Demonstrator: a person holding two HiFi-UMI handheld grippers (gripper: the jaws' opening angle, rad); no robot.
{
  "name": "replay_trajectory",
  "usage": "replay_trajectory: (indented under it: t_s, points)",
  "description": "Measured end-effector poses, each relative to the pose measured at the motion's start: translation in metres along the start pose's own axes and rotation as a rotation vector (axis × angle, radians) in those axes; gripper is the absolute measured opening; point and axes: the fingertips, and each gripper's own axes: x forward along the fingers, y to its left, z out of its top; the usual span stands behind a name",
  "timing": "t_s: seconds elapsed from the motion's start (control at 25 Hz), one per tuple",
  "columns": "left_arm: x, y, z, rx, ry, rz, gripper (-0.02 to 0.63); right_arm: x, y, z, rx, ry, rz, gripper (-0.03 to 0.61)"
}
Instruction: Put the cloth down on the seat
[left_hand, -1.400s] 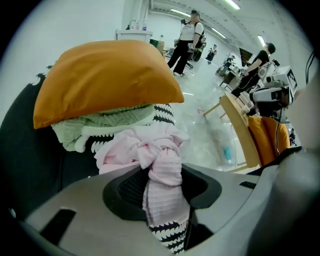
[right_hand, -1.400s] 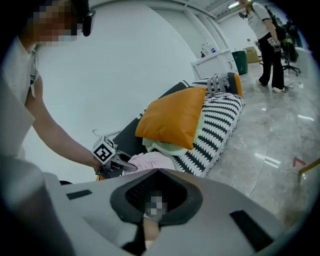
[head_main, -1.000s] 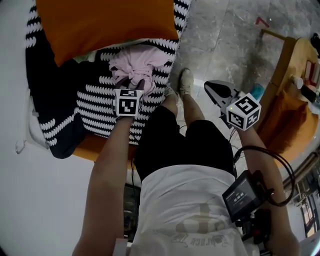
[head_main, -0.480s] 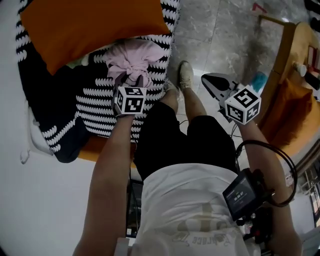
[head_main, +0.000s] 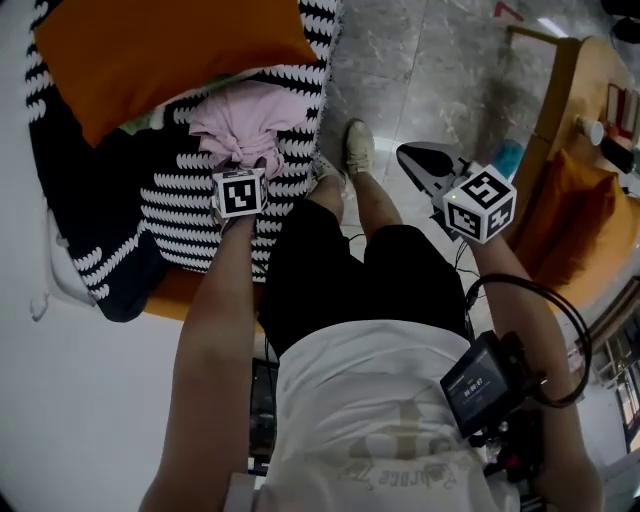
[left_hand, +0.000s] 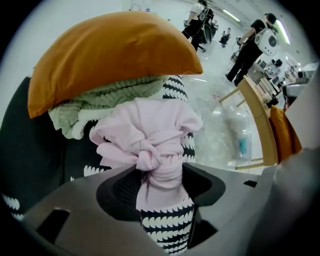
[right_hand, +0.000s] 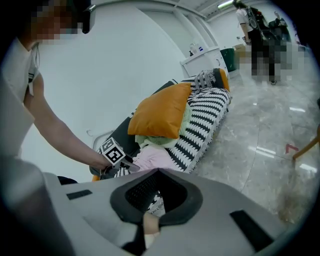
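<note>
A pink cloth (head_main: 245, 125), tied in a knot, lies on the black-and-white patterned seat (head_main: 180, 205) just below an orange cushion (head_main: 160, 50). In the left gripper view the cloth (left_hand: 150, 135) rests on the seat cover (left_hand: 165, 225). Its narrow tail runs between the jaws of my left gripper (left_hand: 160, 187). Those jaws are opening and their pads stand clear of the fabric on both sides. From above, my left gripper (head_main: 245, 162) sits at the cloth's near end. My right gripper (head_main: 418, 160) hangs over the floor to the right, shut and empty. Its own view shows the cloth (right_hand: 152, 159) just beyond the right gripper (right_hand: 160, 175).
A green knitted piece (left_hand: 100, 100) is wedged under the orange cushion (left_hand: 110, 55). The person's legs and shoes (head_main: 355, 150) stand between seat and marble floor (head_main: 440, 70). Wooden furniture (head_main: 560, 100) with an orange pad (head_main: 575, 225) is at the right. People (left_hand: 250, 45) stand far off.
The head view has drifted slightly. My left gripper stays at the cloth's knotted end on the seat, and the right gripper keeps its place over the floor.
</note>
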Motion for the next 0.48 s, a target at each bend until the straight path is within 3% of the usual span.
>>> replay_trajectory:
  t_s: [0.2, 0.48]
  points:
    - [-0.016, 0.004, -0.005, -0.102, -0.008, 0.029, 0.261, -0.003, 0.002, -0.001, -0.012, -0.014, 0.015, 0.015]
    - [-0.053, -0.03, -0.021, -0.156, -0.037, 0.036, 0.256, -0.018, 0.007, 0.0, -0.038, -0.002, 0.054, 0.015]
